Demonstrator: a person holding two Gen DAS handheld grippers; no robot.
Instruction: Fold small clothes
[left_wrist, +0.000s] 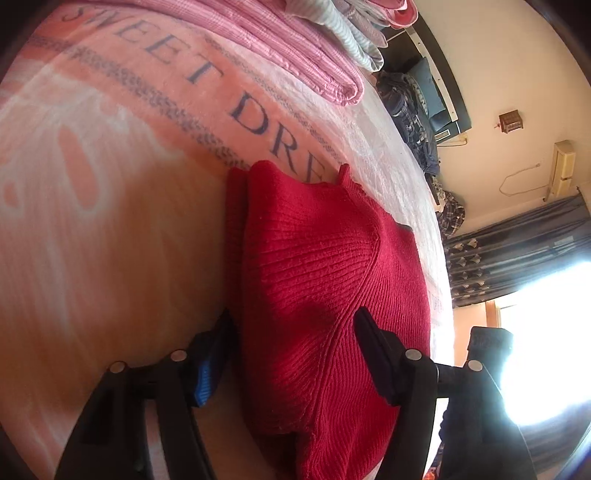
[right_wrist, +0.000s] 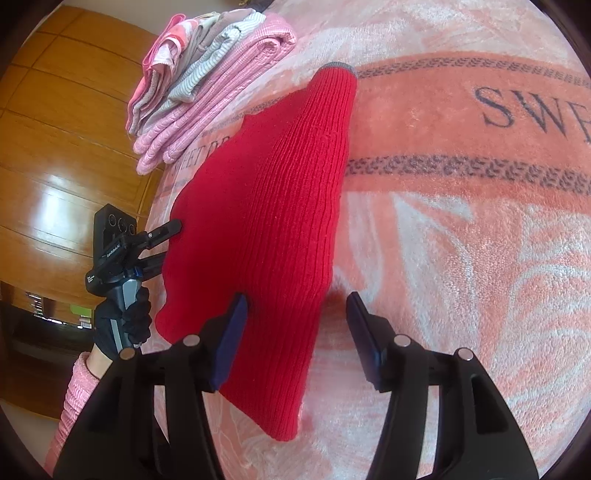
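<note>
My left gripper (left_wrist: 295, 354) has its jaws spread apart, one finger on each side of a raised fold of the red knit sweater (left_wrist: 325, 295); the left finger's blue pad (left_wrist: 210, 373) sits just beside the fabric edge, the right finger rests against the ribbed surface, and I cannot tell whether either presses in. My right gripper (right_wrist: 295, 332) is likewise apart, its left finger over the sweater's (right_wrist: 266, 206) lower edge and its right finger above bare blanket. The sweater lies on the bed, on a pink plush blanket (right_wrist: 461, 240) printed with dark lettering; in the right wrist view it runs as a long ribbed panel ending in a grey-trimmed cuff (right_wrist: 338, 67) at the far end. A stack of folded clothes (right_wrist: 199, 92), pink and striped, sits near that cuff at the blanket's edge, apart from the sweater. In the right wrist view the left gripper (right_wrist: 168, 242) meets the sweater's side edge, held by a gloved hand (right_wrist: 125, 321) with a pink sleeve (right_wrist: 77, 398). Beyond the bed I see a wooden wardrobe (right_wrist: 62, 147) and, in the left wrist view, a dark patterned curtain (left_wrist: 517, 251).
</note>
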